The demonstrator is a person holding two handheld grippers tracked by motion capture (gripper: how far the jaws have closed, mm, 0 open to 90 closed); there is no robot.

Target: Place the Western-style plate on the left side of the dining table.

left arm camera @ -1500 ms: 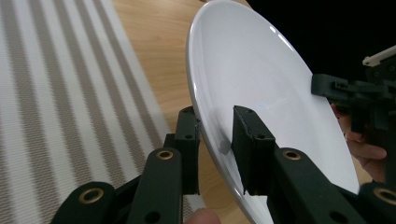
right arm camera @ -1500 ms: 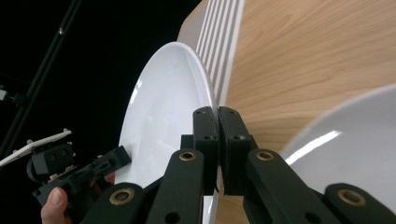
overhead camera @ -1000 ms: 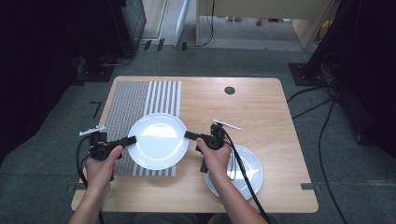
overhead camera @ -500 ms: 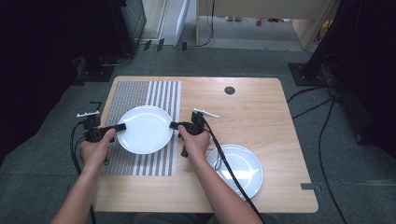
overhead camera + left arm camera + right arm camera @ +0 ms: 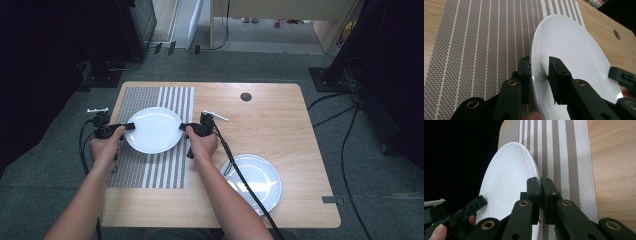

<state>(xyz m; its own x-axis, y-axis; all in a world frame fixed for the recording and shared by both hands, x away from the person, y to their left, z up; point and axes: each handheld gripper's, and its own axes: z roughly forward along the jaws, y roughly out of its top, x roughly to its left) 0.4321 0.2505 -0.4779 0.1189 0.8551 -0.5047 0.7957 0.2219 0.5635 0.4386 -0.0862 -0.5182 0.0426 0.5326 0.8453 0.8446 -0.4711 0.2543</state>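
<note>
A white plate point(image 5: 153, 130) is held level over the striped placemat point(image 5: 150, 170), with one gripper on each side. My left gripper point(image 5: 131, 126) is shut on its left rim. In the left gripper view the rim of the plate point(image 5: 574, 50) runs between the jaws of that gripper point(image 5: 539, 71), above the placemat point(image 5: 474, 37). My right gripper point(image 5: 183, 127) is shut on the right rim. In the right gripper view its jaws point(image 5: 541, 187) pinch the edge of the plate point(image 5: 506, 177) tightly. Whether the plate touches the mat is unclear.
A second white plate point(image 5: 262, 175) lies on the wooden table point(image 5: 270, 115) at the front right, crossed by the right gripper's cable. A small round hole point(image 5: 245, 96) sits near the far edge. Dark floor and cables surround the table.
Both grippers have carried the plate to the left and away from the person, farther onto the placemat. The second plate has not moved.
</note>
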